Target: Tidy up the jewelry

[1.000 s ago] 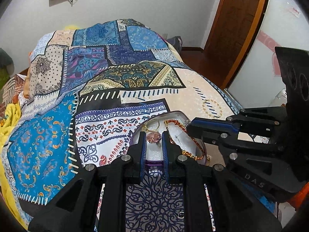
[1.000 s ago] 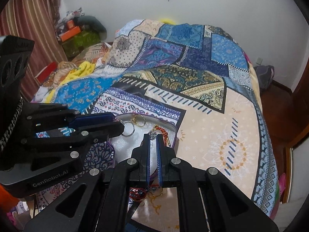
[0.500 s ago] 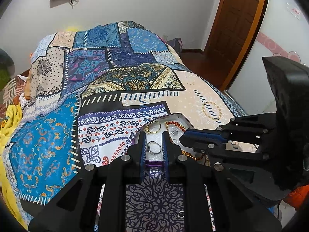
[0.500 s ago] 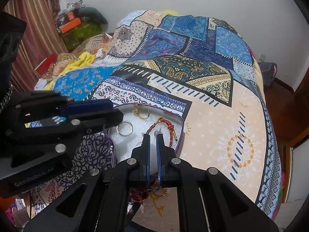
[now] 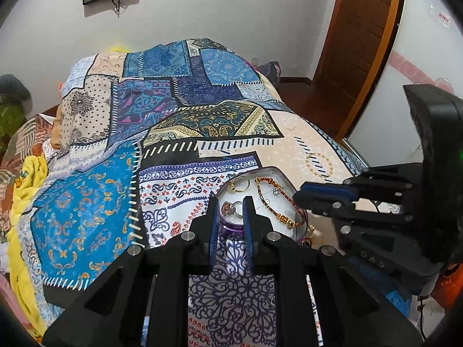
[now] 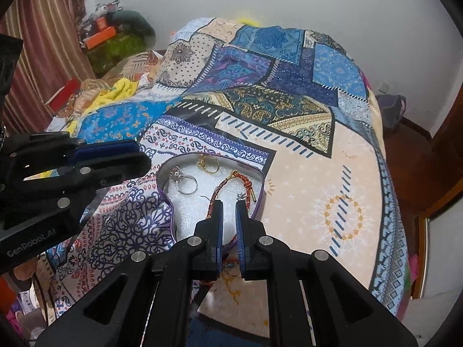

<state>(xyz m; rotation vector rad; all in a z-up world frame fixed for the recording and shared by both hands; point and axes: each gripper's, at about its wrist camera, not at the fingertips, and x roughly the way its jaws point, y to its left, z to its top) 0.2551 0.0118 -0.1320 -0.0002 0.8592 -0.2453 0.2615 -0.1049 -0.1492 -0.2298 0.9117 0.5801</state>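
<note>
A heart-shaped tin (image 6: pixel 262 186) with a purple rim and white foam lining lies on a patchwork bedspread (image 6: pixel 303 115) over a bed, in the lower middle of both wrist views.

On the foam, in the right wrist view, a silver ring (image 6: pixel 185 181) with a clustered stone lies at the tin's upper left, and a gold ring (image 6: pixel 209 164) lies just above and to the right of it. A red and gold cord bracelet (image 6: pixel 231 180) runs from the tin's middle down toward the lower centre of the frame. A small clear stud (image 6: pixel 240 196) sits beside the bracelet, at the tip of the right-hand finger.

The right gripper (image 6: pixel 228 206) points down into the tin. Its blue-padded fingers (image 6: pixel 217 217) stand almost closed, a thin gap between them, with white foam and a bit of the cord showing through; whether they pinch the cord cannot be told.

The left gripper (image 5: pixel 230 206) hangs over the tin's near left edge in its own view. Its fingers (image 5: pixel 213 225) are slightly apart and nothing is held between them; the silver ring (image 5: pixel 231 208) shows through the gap, lying on the foam below. The gold ring (image 5: pixel 240 184) lies beyond it, the bracelet (image 5: pixel 277 205) to its right.
</note>
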